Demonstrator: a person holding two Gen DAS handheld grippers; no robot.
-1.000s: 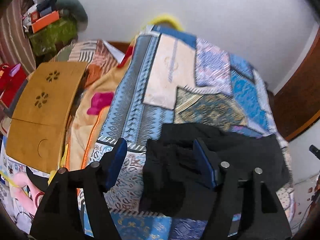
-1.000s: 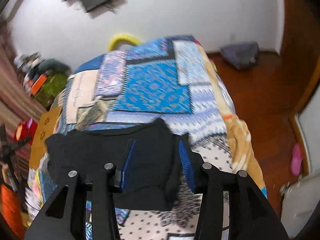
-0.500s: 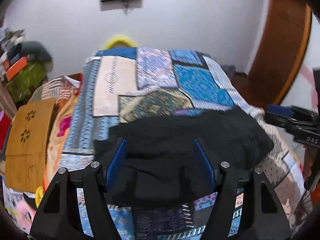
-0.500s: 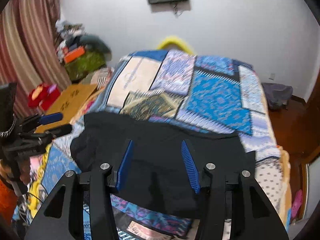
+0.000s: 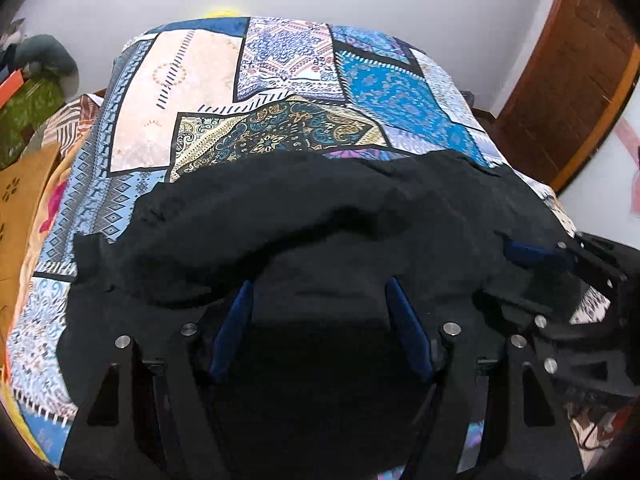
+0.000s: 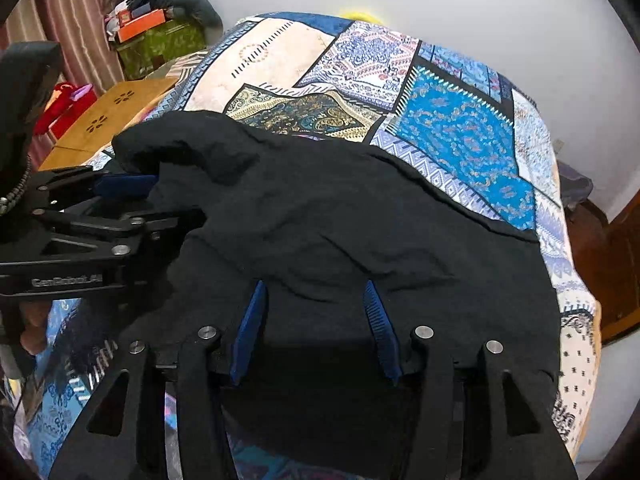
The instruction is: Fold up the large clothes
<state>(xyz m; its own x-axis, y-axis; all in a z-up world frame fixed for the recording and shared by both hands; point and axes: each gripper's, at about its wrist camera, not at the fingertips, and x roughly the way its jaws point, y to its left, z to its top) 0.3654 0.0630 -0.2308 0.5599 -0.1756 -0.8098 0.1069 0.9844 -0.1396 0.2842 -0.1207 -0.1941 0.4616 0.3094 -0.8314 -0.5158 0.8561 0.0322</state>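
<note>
Black garment (image 5: 320, 208), large and soft, spread crumpled across the near end of a patchwork bedspread (image 5: 280, 80), rumpled into a raised fold along its far edge, with one corner sticking out at the left side and the near portion hanging over the bed's edge.

A bed under a patchwork bedspread (image 5: 280, 92) in blue, cream and gold. Beside it, a wooden lap desk (image 6: 108, 116), a green box (image 6: 160, 46), striped curtains (image 6: 72, 20), a brown door (image 5: 576, 64).
</note>
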